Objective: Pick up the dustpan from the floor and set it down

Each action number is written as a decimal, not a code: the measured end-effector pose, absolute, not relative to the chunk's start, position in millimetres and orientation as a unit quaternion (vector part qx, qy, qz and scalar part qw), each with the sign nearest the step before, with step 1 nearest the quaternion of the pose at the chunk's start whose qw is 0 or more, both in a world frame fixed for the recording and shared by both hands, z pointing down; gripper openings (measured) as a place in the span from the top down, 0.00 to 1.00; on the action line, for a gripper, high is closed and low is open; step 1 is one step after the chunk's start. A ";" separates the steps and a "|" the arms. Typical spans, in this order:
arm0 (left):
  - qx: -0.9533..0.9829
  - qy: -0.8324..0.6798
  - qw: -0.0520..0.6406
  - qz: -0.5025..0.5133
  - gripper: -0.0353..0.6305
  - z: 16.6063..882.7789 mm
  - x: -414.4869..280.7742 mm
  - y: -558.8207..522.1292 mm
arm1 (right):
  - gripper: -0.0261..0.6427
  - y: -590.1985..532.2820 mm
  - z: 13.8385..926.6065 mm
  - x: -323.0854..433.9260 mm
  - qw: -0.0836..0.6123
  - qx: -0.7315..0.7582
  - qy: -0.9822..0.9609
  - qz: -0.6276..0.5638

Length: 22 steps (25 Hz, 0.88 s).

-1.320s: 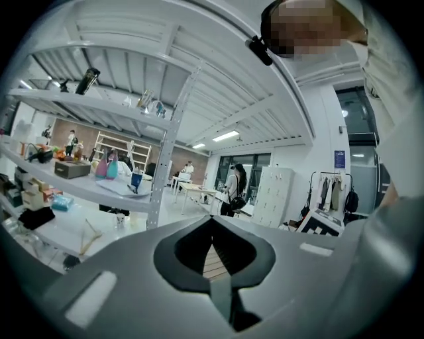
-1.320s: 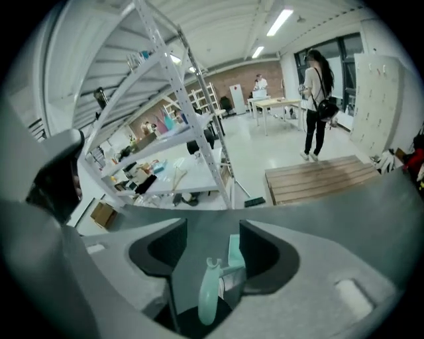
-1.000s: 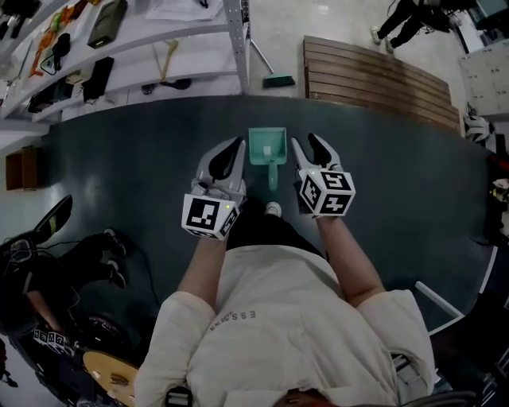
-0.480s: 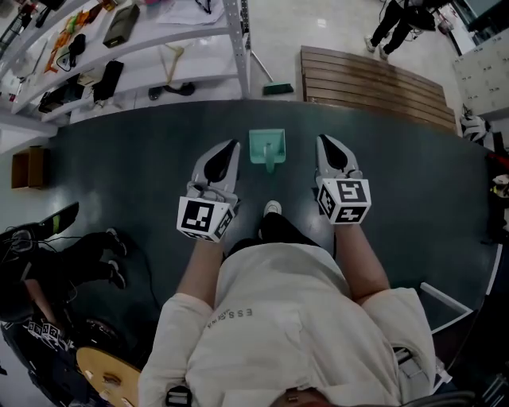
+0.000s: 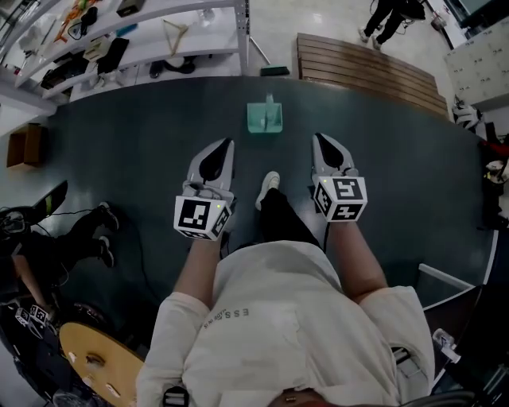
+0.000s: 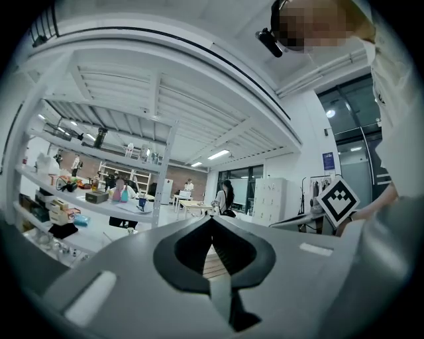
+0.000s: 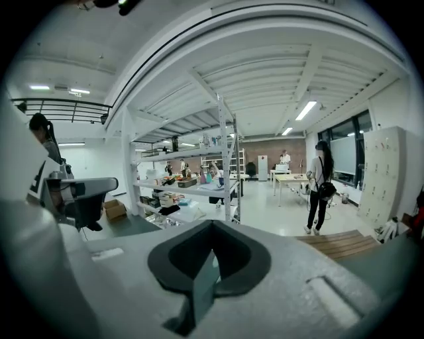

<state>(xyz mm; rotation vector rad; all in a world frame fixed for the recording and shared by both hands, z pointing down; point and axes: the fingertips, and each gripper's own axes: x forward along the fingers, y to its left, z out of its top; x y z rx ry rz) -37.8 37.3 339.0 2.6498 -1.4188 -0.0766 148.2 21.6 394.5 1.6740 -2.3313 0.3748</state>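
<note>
Head view, read left to right, every position taken off the dustpan (image 5: 265, 118).

Far left of the dustpan and slightly nearer the wearer: cardboard box (image 5: 20, 148) at the edge of the dark floor (image 5: 135, 151). Up-left of the dustpan: white shelving rack (image 5: 151, 36), its shelves crowded with small items too small to name. Down-left of the dustpan, well apart: a person's legs (image 5: 71, 238) stretched along the floor, cables (image 5: 137, 242) beside them.

Left tool (image 5: 226, 144): left of the dustpan and nearer the wearer, apart from it, tip aimed toward the far side. The left gripper view shows its jaws pressed together at the tip with nothing between them; only the hollow behind the tip gapes. Marker cube (image 5: 199, 216) sits at its rear.

Dustpan: teal, resting on the dark floor near that floor's far edge, touched by neither tool. Straight back from it toward the wearer: one light shoe (image 5: 268, 189), between the two tools.

Right tool (image 5: 320, 138): right of the dustpan and nearer the wearer, apart from it, about level with the left tool. The right gripper view shows its jaws closed tight, tips meeting, nothing pinched.

Up-right of the dustpan: slatted wooden platform (image 5: 366, 70), lying just past the dark floor's edge. Farther up-right: a standing person (image 5: 390, 14), partly cut off by the frame edge.
</note>
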 end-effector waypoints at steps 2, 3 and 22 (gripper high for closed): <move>0.882 -0.465 0.066 -0.030 0.92 333.0 -40.7 72.7 | 0.98 59.0 390.9 142.2 0.126 0.573 -0.800 0.129; 0.883 -0.463 0.064 -0.032 0.92 329.5 -42.6 88.9 | 0.98 75.6 388.8 138.8 0.127 0.572 -0.800 0.129; 0.891 -0.447 0.077 -0.037 0.92 313.5 -52.4 253.4 | 0.98 238.4 369.4 106.8 0.110 0.546 -0.820 0.136</move>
